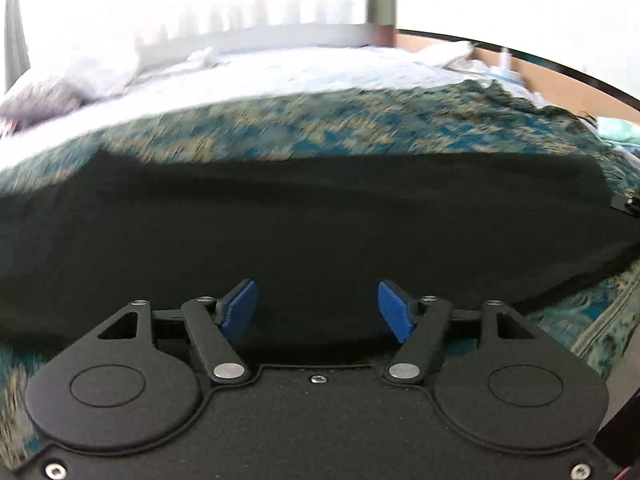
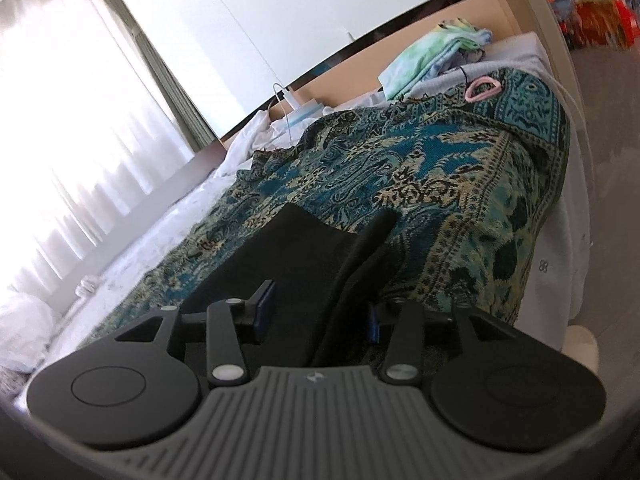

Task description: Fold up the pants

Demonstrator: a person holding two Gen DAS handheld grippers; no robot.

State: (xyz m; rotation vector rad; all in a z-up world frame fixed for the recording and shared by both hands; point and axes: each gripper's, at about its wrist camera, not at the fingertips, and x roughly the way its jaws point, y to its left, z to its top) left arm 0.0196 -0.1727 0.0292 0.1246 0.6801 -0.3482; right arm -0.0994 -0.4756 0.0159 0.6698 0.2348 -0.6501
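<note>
Pants (image 1: 304,232), black, lay spread on the patterned throw (image 2: 460,184), filling the left view from 9 to 3 o'clock. Left gripper (image 1: 318,310) stood released, nothing between its pads. Right gripper (image 2: 320,312) straddled a raised fold unpinched. Regrasping cleanly likely required taking every layer at the edge.

Black claw (image 1: 318,310) with 2 blue pads (image 1: 240,310).
</note>
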